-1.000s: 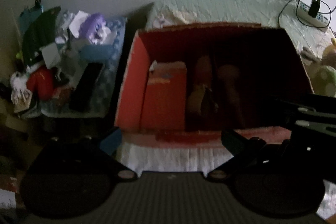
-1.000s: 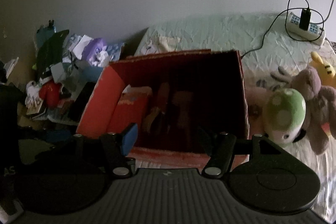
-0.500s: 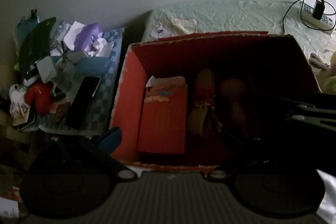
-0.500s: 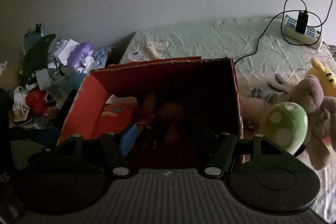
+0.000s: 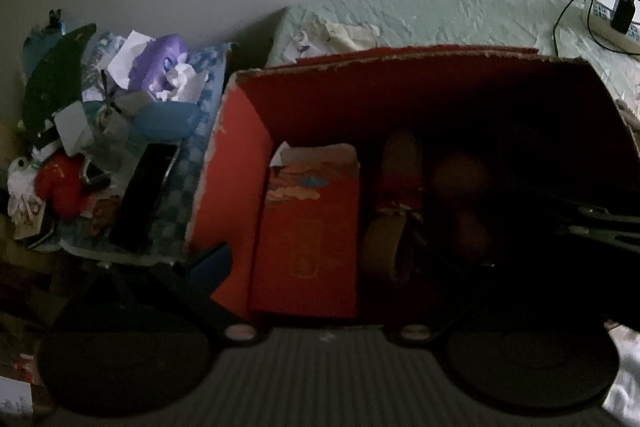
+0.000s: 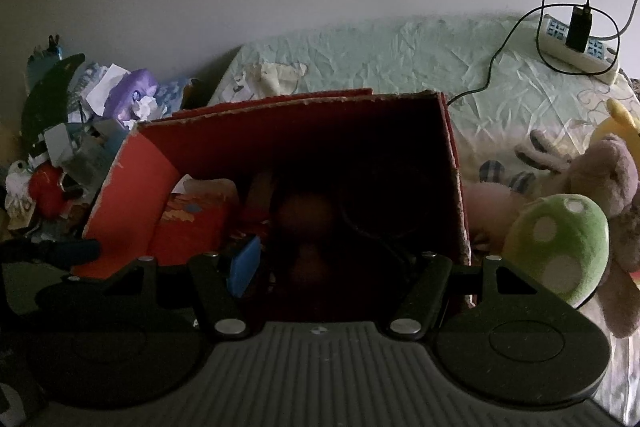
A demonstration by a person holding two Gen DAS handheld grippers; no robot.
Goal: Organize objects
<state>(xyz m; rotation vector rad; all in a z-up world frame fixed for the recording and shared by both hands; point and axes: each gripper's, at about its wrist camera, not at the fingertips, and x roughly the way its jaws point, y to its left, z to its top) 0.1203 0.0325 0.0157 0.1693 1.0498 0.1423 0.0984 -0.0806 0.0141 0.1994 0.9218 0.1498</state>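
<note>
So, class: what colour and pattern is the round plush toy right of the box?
Green with white spots, clearest in the right wrist view.

An open cardboard box (image 5: 240, 163) stands on the bed (image 6: 400, 59), near the bed's left edge. Inside it, a flat packet (image 5: 308, 235) leans against the left wall, with a roll of tape (image 5: 384, 251) just to its right; the rest of the inside is too dark to tell. Left of the box, off the bed, lies a heap of papers and toys (image 5: 112, 131). Right of the box, on the bed, sit stuffed toys (image 6: 560, 239). Behind them, near the wall, lies a power strip (image 6: 576, 47) with a charger plugged in.
</note>
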